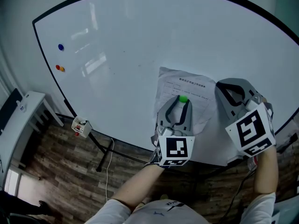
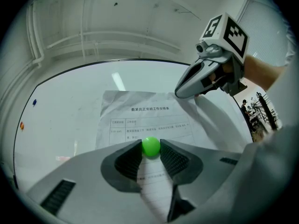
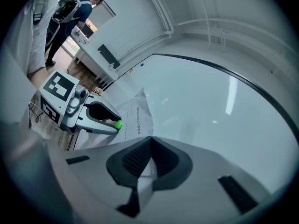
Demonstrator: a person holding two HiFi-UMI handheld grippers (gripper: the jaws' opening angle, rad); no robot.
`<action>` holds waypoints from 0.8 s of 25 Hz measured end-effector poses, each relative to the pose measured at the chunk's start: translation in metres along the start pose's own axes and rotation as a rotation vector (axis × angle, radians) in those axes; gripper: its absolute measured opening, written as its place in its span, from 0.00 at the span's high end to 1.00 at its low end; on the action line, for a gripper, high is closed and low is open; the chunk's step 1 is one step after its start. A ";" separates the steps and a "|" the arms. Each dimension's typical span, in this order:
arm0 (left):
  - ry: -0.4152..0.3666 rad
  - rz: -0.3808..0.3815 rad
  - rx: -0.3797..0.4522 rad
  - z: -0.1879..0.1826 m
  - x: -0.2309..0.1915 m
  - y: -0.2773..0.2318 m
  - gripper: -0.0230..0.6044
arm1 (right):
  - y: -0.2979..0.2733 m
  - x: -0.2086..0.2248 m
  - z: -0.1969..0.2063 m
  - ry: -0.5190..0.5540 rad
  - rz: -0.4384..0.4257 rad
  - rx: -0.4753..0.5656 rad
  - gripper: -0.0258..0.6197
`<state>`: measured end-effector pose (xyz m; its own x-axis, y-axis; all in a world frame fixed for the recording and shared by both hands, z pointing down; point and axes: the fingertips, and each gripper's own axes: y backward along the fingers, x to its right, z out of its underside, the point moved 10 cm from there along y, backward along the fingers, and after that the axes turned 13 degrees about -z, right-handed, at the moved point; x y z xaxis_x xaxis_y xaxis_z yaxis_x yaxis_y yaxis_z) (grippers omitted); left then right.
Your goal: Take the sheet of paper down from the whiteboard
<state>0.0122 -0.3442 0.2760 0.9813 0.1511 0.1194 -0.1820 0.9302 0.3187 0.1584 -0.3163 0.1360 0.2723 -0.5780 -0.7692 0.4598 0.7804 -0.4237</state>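
A printed sheet of paper (image 1: 187,84) hangs on the whiteboard (image 1: 140,41), pinned by a round green magnet (image 1: 183,98). My left gripper (image 1: 183,102) reaches up from below, and its pads press on both sides of the green magnet (image 2: 151,146). My right gripper (image 1: 218,90) is at the sheet's right edge and is shut on it; a strip of paper (image 3: 140,185) shows between its closed jaws. In the left gripper view the right gripper (image 2: 180,94) meets the sheet (image 2: 135,118) at its upper right corner. The sheet is creased there.
A blue magnet (image 1: 60,46) and red and orange magnets (image 1: 60,68) sit at the board's left. A small holder (image 1: 81,126) hangs at its lower edge above the stand's legs (image 1: 105,157). A white desk (image 1: 18,120) stands at left. A person (image 3: 70,17) stands in the background.
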 end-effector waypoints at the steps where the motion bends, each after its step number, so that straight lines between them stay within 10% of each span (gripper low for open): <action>1: 0.002 0.004 -0.002 0.000 -0.001 0.001 0.75 | 0.002 0.000 -0.002 0.005 0.001 0.001 0.94; 20: -0.017 0.171 -0.027 -0.002 -0.022 0.092 0.75 | 0.000 -0.078 0.013 -0.110 -0.106 0.018 0.94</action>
<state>-0.0264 -0.2618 0.3009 0.9351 0.3020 0.1854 -0.3437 0.9003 0.2671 0.1478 -0.2741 0.2019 0.3122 -0.6806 -0.6628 0.5056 0.7097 -0.4906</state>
